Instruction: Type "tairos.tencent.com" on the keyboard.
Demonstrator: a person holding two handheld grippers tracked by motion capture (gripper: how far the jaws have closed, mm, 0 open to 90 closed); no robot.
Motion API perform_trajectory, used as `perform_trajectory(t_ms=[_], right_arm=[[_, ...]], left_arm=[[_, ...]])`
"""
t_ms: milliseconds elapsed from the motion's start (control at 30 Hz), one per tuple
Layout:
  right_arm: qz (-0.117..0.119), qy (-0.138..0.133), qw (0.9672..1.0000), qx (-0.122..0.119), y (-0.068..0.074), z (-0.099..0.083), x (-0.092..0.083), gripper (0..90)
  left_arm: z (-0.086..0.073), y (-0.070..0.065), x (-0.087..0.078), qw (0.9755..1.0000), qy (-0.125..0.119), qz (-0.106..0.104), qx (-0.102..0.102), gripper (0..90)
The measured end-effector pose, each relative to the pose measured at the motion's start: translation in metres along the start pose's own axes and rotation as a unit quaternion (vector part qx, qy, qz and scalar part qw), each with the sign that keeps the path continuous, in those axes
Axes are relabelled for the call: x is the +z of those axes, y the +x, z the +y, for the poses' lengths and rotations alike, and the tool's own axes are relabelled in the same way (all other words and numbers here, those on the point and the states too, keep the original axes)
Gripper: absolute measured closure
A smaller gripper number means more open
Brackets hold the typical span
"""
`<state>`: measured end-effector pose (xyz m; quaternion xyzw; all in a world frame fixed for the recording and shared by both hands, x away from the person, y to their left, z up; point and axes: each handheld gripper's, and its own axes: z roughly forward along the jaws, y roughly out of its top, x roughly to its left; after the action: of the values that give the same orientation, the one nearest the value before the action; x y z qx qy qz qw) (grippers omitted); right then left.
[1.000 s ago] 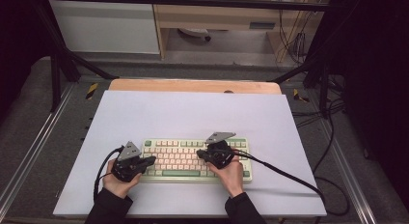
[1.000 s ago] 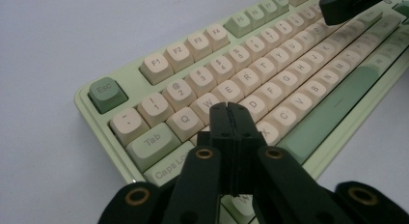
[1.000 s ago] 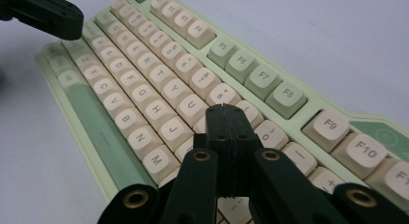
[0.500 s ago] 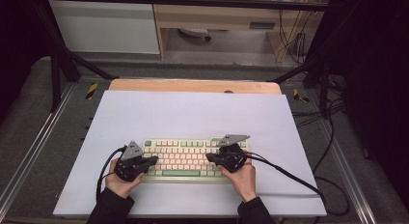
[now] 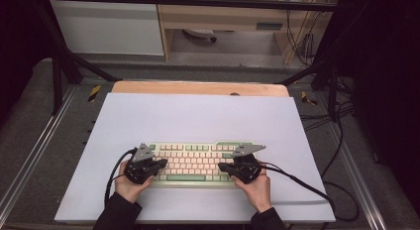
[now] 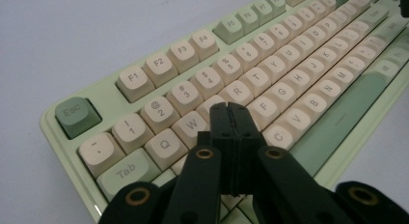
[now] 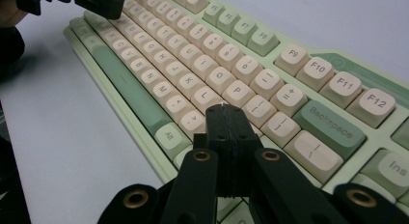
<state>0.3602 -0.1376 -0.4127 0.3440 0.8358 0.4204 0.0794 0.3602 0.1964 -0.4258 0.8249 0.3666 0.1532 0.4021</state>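
A pale green keyboard [image 5: 195, 151] with cream keys lies near the front of the white table top [image 5: 198, 116]. My left gripper [image 5: 162, 163] rests over its left end, jaws pressed together with nothing between them. In the left gripper view the keyboard [image 6: 289, 64] runs up to the right, and the shut tips [image 6: 230, 107] hover just above the keys beside W and R. My right gripper [image 5: 223, 167] is over the right end, also shut and empty. In the right gripper view the keyboard [image 7: 202, 55] stretches away, and the tips [image 7: 223, 109] sit over the keys right of L, near Backspace.
A wooden strip [image 5: 198, 87] borders the table's far edge. Black cables [image 5: 302, 184] trail from the right gripper across the table's right front. A metal frame and floor cables [image 5: 307, 46] surround the table. The left gripper [image 7: 91, 1] shows at the far end in the right gripper view.
My right hand has slid to the right along the keyboard and slightly toward the front edge. The left hand has stayed put. Both pairs of jaws stay shut.
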Motion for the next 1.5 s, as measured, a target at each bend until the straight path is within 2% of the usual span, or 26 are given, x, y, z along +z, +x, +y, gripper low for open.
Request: perform_trajectory(t_ms=[533,833,1033,1500], right_arm=[[0.005,0.0,1.0,0.001,0.002,-0.003,0.001,90.0],[0.019,-0.011,0.9997,0.008,0.003,-0.002,0.002,90.0],[0.019,-0.009,0.9998,0.008,0.004,0.0,0.005,90.0],[0.02,-0.003,0.9998,0.0,0.01,0.004,0.016,90.0]], left_arm=[[-0.003,-0.001,0.006,0.9999,0.008,0.004,0.014,90.0],[-0.003,0.0,-0.002,0.9999,-0.001,-0.002,0.01,90.0],[-0.004,0.002,-0.007,1.0,-0.005,-0.004,0.003,90.0],[-0.006,0.0,-0.007,1.0,-0.002,-0.008,0.004,90.0]])
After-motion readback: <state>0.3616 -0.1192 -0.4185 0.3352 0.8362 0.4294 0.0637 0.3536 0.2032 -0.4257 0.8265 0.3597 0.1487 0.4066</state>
